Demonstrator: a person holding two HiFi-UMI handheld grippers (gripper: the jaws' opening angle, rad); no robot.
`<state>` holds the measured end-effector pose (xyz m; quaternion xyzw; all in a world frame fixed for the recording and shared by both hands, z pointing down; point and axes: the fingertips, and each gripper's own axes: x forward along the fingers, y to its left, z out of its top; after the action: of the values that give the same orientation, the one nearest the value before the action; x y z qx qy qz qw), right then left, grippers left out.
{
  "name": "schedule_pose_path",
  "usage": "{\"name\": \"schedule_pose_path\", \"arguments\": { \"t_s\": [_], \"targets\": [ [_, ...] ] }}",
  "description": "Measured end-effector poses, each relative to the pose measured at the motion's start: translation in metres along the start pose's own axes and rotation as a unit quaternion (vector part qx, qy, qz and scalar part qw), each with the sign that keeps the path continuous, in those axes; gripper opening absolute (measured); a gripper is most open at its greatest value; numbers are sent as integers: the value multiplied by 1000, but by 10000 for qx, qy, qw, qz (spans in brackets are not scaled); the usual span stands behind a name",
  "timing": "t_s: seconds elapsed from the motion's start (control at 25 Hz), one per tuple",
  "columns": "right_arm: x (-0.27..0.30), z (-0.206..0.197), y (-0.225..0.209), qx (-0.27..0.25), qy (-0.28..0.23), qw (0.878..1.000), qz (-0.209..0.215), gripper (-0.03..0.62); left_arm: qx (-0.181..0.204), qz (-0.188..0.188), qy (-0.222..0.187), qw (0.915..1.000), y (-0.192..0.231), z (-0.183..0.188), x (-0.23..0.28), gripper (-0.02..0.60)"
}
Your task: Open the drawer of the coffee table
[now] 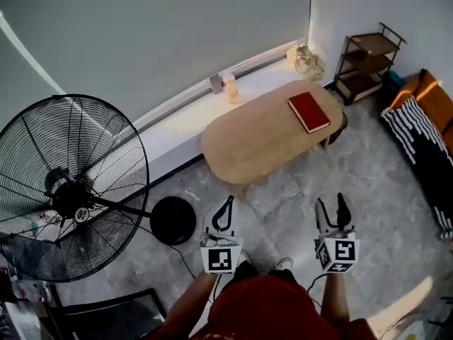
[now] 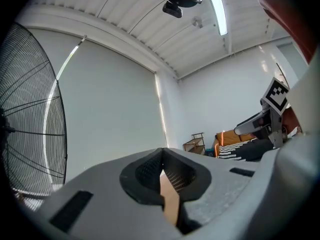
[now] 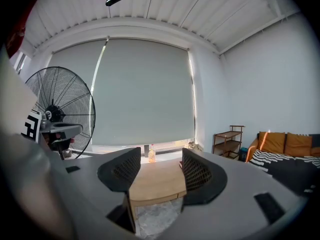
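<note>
The oval wooden coffee table (image 1: 262,137) stands on the grey floor ahead of me, with a red book (image 1: 308,112) lying at its right end. No drawer front shows in any view. My left gripper (image 1: 227,202) hovers short of the table's near edge with its tips together and nothing held. In the left gripper view the jaws (image 2: 161,155) meet at the top, and a sliver of the table (image 2: 170,201) shows below. My right gripper (image 1: 331,208) hangs to the right, open. The right gripper view frames the coffee table (image 3: 157,181) between the open jaws (image 3: 160,168).
A large standing fan (image 1: 67,190) with a round black base (image 1: 173,220) fills the left. A bottle (image 1: 231,89) stands on the window ledge behind the table. A dark shelf unit (image 1: 368,66) and an orange sofa (image 1: 425,119) with a striped throw are at the right.
</note>
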<state>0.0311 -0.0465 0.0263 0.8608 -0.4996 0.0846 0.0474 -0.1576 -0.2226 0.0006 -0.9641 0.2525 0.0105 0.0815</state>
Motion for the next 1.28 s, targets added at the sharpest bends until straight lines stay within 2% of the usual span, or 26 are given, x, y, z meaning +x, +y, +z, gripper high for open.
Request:
{"name": "schedule_pose_path", "arguments": {
  "t_s": [0.24, 0.32, 0.44, 0.52, 0.6, 0.68, 0.76, 0.8, 0.88, 0.92, 1.04, 1.16, 1.28],
  "targets": [
    [-5, -5, -21, 113, -4, 9999, -6, 252, -49, -45, 52, 10000, -23, 2, 9, 8],
    [-7, -8, -31, 158, 9, 9999, 15, 252, 77, -68, 58, 9999, -33, 4, 12, 8],
    [-3, -14, -46, 179, 40, 9998, 96, 252, 486, -180, 11, 9987, -51, 10, 21, 8],
    [3, -26, -51, 196, 91, 9996, 198, 252, 4, -22, 53, 10000, -58, 1, 25, 8],
    [9, -43, -53, 228, 196, 9990, 320, 252, -181, 25, 200, 9996, -67, -15, 26, 8],
    [16, -60, -55, 232, 311, 9982, 448, 252, 77, -111, 381, 9992, -78, -32, 30, 8],
    [24, -79, -54, 227, 449, 9972, 549, 252, 776, -475, 617, 9939, -89, -49, 35, 8],
    [28, -91, -51, 241, 552, 9965, 584, 251, 757, -527, 643, 9937, -92, -58, 37, 8],
    [39, -115, -44, 284, 733, 9949, 632, 251, 15, -346, 535, 9980, -90, -77, 44, 8],
    [48, -125, -40, 293, 764, 9946, 642, 252, -156, -324, 539, 9979, -88, -89, 49, 8],
    [72, -153, -29, 293, 805, 9948, 560, 252, -159, -449, 585, 9972, -80, -125, 62, 8],
    [79, -192, -15, 315, 1026, 9936, 352, 252, 47, -809, 841, 9931, -75, -171, 62, 8],
    [85, -235, -1, 344, 1202, 9919, 205, 252, -355, -901, 969, 9906, -72, -223, 57, 8]
  ]
}}
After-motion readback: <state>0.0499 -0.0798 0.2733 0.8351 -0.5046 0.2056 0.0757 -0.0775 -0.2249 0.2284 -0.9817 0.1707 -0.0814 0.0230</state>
